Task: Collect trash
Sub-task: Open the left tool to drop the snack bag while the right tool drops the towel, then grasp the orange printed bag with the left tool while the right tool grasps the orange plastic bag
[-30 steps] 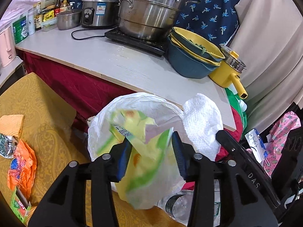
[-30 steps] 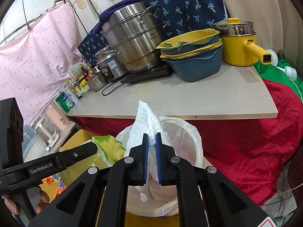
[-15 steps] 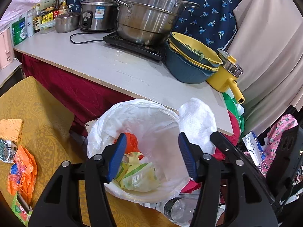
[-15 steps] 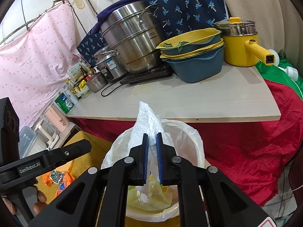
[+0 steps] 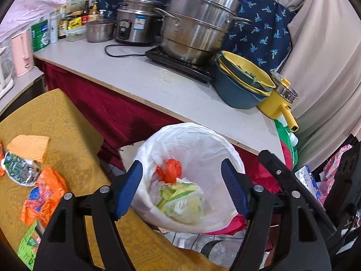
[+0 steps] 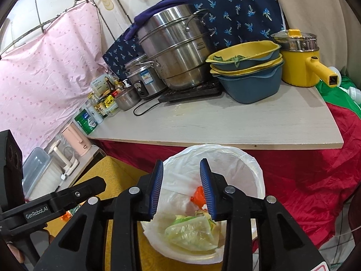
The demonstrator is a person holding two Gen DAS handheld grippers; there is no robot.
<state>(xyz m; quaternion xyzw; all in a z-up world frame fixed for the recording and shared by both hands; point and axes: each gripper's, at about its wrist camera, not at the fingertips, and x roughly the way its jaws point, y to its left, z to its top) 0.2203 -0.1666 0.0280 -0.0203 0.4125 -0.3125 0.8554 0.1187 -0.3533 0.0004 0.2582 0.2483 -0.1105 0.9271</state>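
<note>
Yellow tablecloth (image 5: pixel 67 122) at left holds our remaining orange wrapper (image 5: pixel 42 194); reaching carelessly could knock it off. Over the lined bin (image 5: pixel 191 140), our left gripper (image 5: pixel 180 189) and right gripper (image 6: pixel 181 189) are opening, empty.

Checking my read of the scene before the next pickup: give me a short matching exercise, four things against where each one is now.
Things:
1. green wrapper
2. orange wrapper
3. yellow pot
4. left gripper

Places:
A. on the white counter
B. inside the lined bin
C. on the yellow tablecloth
D. above the bin, nothing between its opening jaws

Pairs: 1-B, 2-C, 3-A, 4-D
</note>
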